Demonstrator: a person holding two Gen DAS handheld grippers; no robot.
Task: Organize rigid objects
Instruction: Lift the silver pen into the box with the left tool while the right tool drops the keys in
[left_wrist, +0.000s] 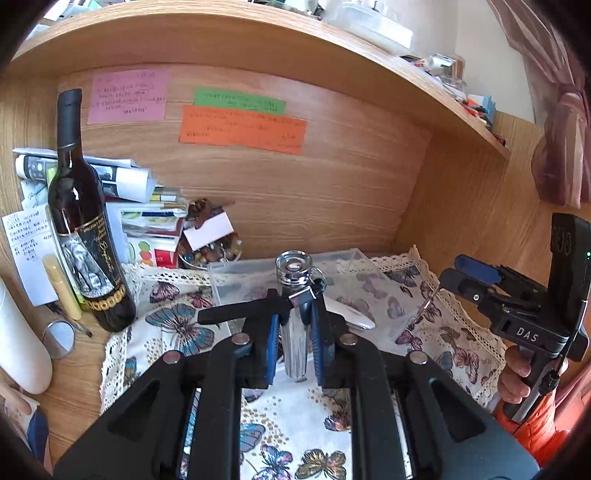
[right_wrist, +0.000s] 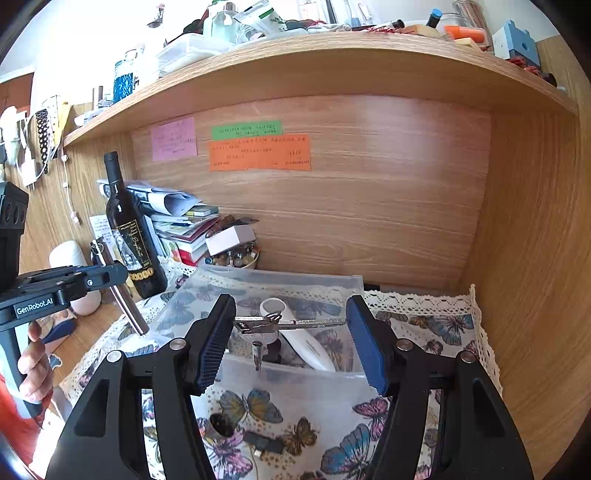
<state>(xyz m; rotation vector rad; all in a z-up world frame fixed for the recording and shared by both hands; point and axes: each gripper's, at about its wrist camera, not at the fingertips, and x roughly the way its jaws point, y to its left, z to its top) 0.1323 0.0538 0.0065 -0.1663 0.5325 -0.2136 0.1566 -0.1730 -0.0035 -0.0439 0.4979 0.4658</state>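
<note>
My left gripper (left_wrist: 294, 312) is shut on a shiny metal cylinder (left_wrist: 294, 332) with a clear cap; the cylinder also shows in the right wrist view (right_wrist: 125, 299), held above the cloth's left edge. My right gripper (right_wrist: 291, 323) is shut on a metal key with its ring (right_wrist: 291, 324), held flat between the blue pads above a clear plastic box (right_wrist: 280, 288). A white oblong device (right_wrist: 303, 341) lies in that box. The right gripper also shows in the left wrist view (left_wrist: 448, 277) with the key hanging from it.
A dark wine bottle (left_wrist: 83, 229) stands at the left by stacked papers (left_wrist: 122, 181) and a bowl of beads (left_wrist: 210, 254). A butterfly cloth (right_wrist: 424, 325) covers the desk. A small ring-like object (right_wrist: 221, 424) and a black adapter (right_wrist: 264, 445) lie on it. A shelf (right_wrist: 332, 66) runs overhead.
</note>
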